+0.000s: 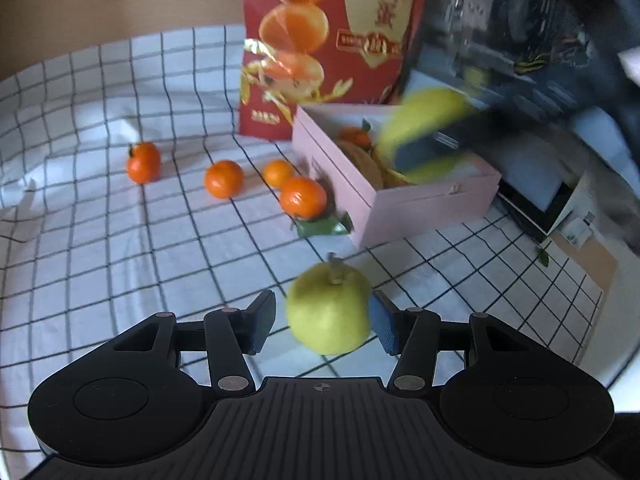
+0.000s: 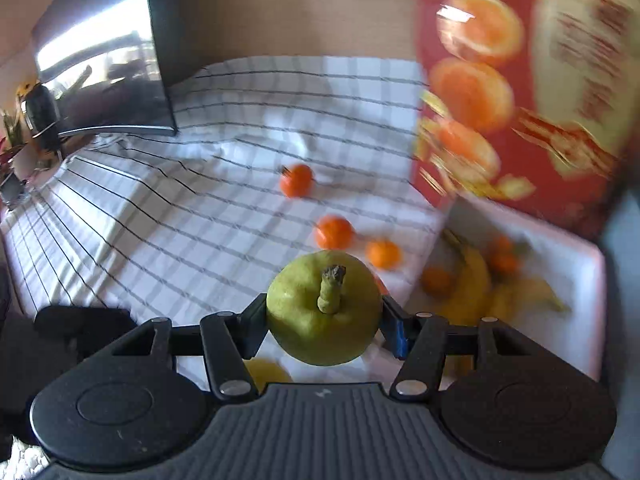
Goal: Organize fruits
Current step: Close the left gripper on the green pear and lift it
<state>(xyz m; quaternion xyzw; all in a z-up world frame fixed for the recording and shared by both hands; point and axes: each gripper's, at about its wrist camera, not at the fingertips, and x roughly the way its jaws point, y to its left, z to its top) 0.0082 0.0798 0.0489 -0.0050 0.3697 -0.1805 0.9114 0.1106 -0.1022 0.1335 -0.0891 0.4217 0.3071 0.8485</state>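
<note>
In the left wrist view my left gripper (image 1: 322, 322) is open around a green pear (image 1: 328, 312) that rests on the checked cloth; the right pad touches it and the left pad stands apart. Several mandarins (image 1: 224, 179) lie on the cloth to the left of a pink box (image 1: 424, 204). My right gripper (image 1: 424, 148), blurred, holds a second green pear (image 1: 428, 116) above the box. In the right wrist view my right gripper (image 2: 325, 322) is shut on that pear (image 2: 324, 308). The box (image 2: 560, 248) holds bananas (image 2: 476, 284) and mandarins.
A tall red gift bag (image 1: 328, 40) printed with oranges stands behind the box. A green leaf (image 1: 322, 226) lies by the box's near corner. The table edge runs on the right. A dark monitor (image 2: 112, 64) stands at the far left in the right wrist view.
</note>
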